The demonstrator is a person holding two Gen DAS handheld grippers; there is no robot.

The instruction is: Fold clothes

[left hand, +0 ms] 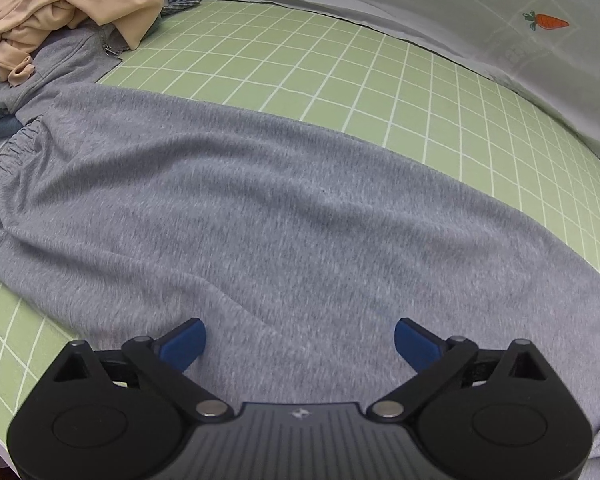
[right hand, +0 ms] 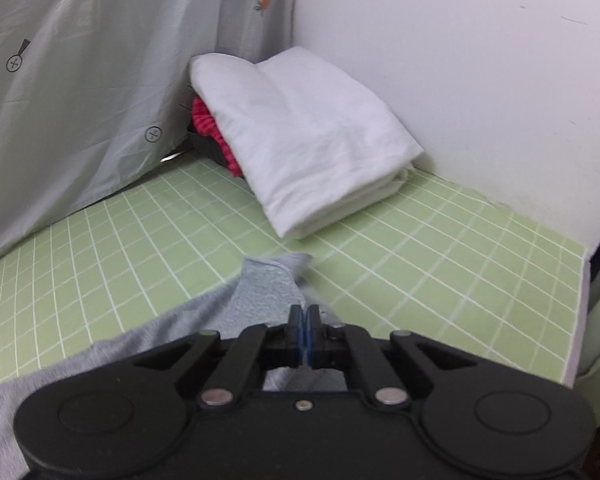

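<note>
Sweatpants (left hand: 260,208): grey marled knit, elastic gathered waistband.

Lighting even and diffuse in both views, moderately bright; shadows faint. No glare. Strong fisheye bending at the edges, corners vignetted dark. Left wrist view fairly sharp; right wrist view softer, with slight motion blur throughout.

Both wrist views look down, close — sharing the green grid mat (left hand: 340,60)
</note>
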